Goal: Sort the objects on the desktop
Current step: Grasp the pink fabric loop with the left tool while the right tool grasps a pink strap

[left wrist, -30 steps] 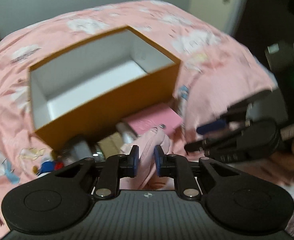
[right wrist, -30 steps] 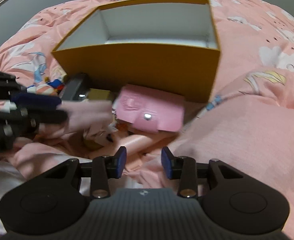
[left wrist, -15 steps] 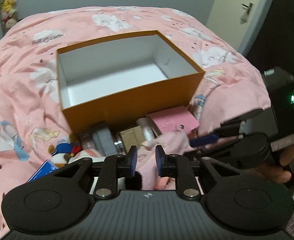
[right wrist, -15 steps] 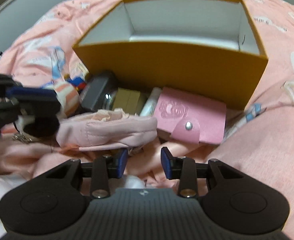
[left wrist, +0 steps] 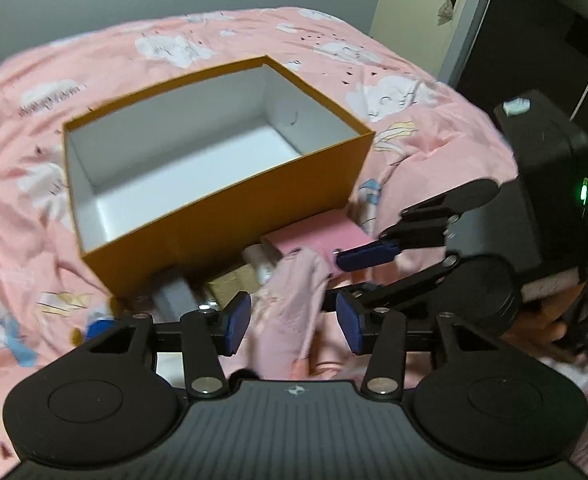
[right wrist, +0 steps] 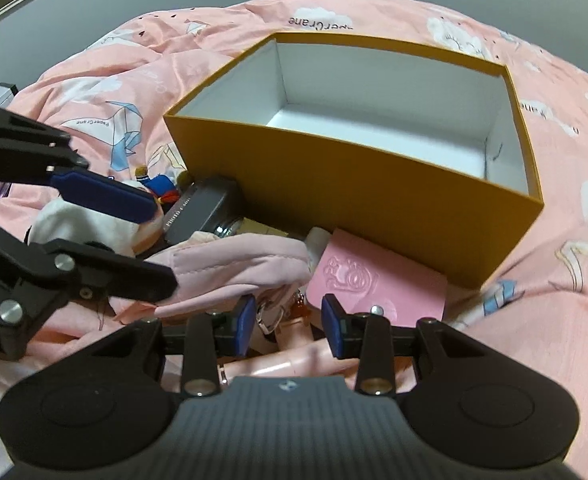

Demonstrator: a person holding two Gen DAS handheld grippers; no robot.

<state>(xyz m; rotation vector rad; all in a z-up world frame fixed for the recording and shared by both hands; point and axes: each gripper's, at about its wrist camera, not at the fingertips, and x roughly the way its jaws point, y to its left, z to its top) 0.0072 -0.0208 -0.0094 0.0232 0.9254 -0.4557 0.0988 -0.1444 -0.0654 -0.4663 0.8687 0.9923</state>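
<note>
Your left tool (left wrist: 293, 322) is opening, with the pink cloth (left wrist: 290, 304) loose between its pads. Your right tool (right wrist: 287, 326) sits part open and grips nothing, over small clutter. Just ahead lie the pink wallet (right wrist: 378, 280) and camera (right wrist: 202, 210), against the box's (right wrist: 354, 184) near wall. The box interior is bare, bed (right wrist: 574, 240) open around it.

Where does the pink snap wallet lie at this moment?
In the right wrist view the pink snap wallet lies on the bedspread, against the near wall of the orange box, right of the pink cloth.
</note>
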